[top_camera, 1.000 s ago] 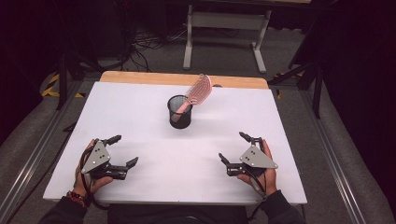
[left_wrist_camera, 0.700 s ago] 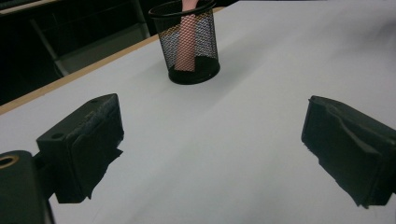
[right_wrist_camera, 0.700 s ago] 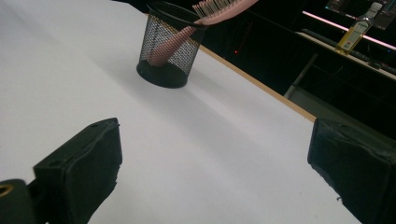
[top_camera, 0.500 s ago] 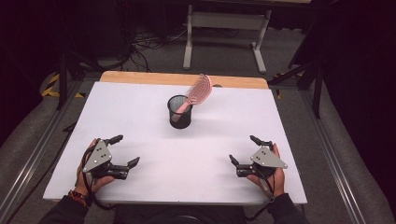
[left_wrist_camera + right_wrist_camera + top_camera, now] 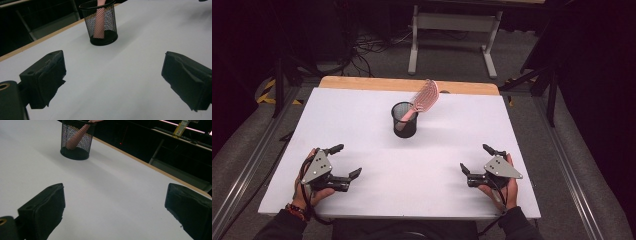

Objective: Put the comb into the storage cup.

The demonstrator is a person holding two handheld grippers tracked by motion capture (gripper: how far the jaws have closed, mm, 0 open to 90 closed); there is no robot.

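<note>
A black mesh cup stands upright at the middle back of the white table. A pink hairbrush leans in it, handle down, head sticking out to the right. My left gripper rests open at the front left, held by a hand. At the front right my right gripper is open too, nothing between its jaws. The cup is ahead in the left gripper view with the pink handle inside. The right gripper view has the cup at upper left.
A wooden strip runs along the table's far edge. Beyond it stand a metal frame and cables on the floor. Dark stands flank the table on both sides.
My right gripper has slid to the right and slightly toward the front edge. The left gripper, the cup and the brush stay as they were.
</note>
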